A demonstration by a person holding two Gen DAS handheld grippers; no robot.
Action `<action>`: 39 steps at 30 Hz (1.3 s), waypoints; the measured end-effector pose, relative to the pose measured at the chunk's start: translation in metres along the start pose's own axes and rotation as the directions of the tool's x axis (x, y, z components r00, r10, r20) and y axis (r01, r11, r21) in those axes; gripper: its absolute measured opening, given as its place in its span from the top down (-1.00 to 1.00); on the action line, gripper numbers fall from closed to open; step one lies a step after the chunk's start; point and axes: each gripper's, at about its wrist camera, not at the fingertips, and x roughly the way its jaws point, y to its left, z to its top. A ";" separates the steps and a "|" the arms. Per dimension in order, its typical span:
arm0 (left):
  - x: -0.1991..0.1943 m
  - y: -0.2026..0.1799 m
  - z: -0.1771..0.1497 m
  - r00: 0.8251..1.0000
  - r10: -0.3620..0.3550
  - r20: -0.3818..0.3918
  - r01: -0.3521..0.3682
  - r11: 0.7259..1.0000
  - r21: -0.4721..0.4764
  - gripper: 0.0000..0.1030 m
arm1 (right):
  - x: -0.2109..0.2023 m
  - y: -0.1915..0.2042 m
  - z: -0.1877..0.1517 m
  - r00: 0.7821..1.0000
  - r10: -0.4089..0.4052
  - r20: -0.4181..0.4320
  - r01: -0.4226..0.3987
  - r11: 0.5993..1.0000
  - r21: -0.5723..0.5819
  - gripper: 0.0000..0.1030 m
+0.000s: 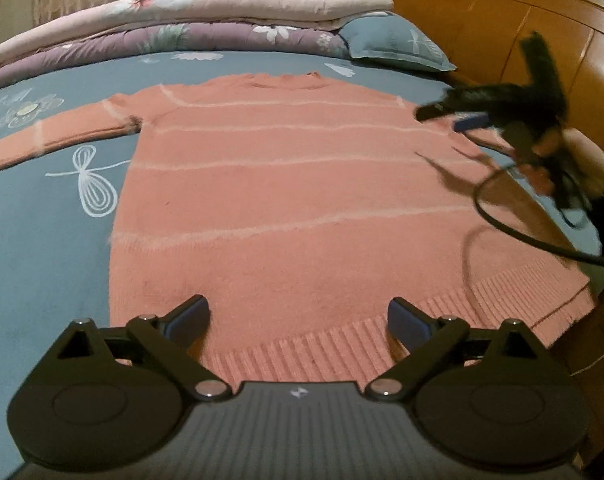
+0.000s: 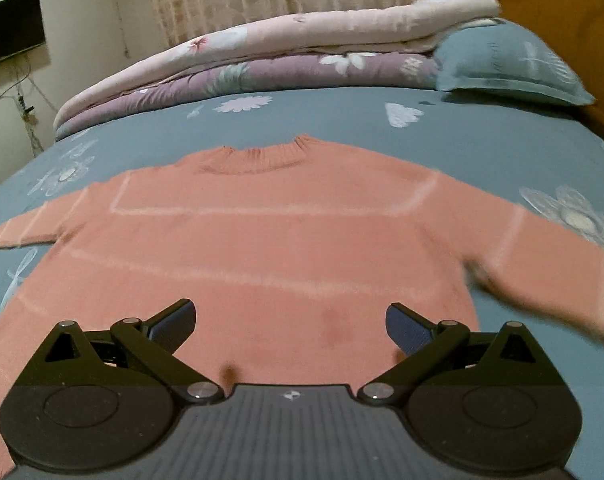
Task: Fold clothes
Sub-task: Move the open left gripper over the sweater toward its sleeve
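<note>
The pink sweater (image 1: 302, 184) looks soft, limp and light (fuzzy knit, likely clingy); both grippers' jaws stand spread, pinching nothing. Ribbed hem (image 1: 302, 352) lies between the left gripper (image 1: 298, 316) jaws; best pinched there or at a sleeve.

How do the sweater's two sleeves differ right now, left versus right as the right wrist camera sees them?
The left sleeve lies nearly straight out sideways from the shoulder and looks fairly sharp. The right sleeve slants down toward the near edge of the bed and is blurred. Both are salmon pink with pale stripes, spread flat on the blue sheet, not yet folded over the sweater.
</note>
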 end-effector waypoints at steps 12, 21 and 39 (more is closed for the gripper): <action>0.011 -0.002 0.035 0.987 0.056 -0.152 -0.074 0.991 -0.112 -0.96 | 0.037 -0.057 0.028 0.988 -0.036 -0.147 0.038 0.999 0.008 -1.00; -0.003 -0.011 0.090 0.977 0.169 -0.132 -0.183 0.978 -0.104 -0.96 | 0.080 -0.017 0.059 0.983 0.039 -0.181 -0.056 0.995 -0.088 -1.00; 0.018 0.000 0.153 0.967 0.220 -0.126 -0.247 0.932 -0.266 -0.96 | 0.095 -0.006 0.042 0.973 -0.089 -0.214 0.048 0.981 -0.189 -1.00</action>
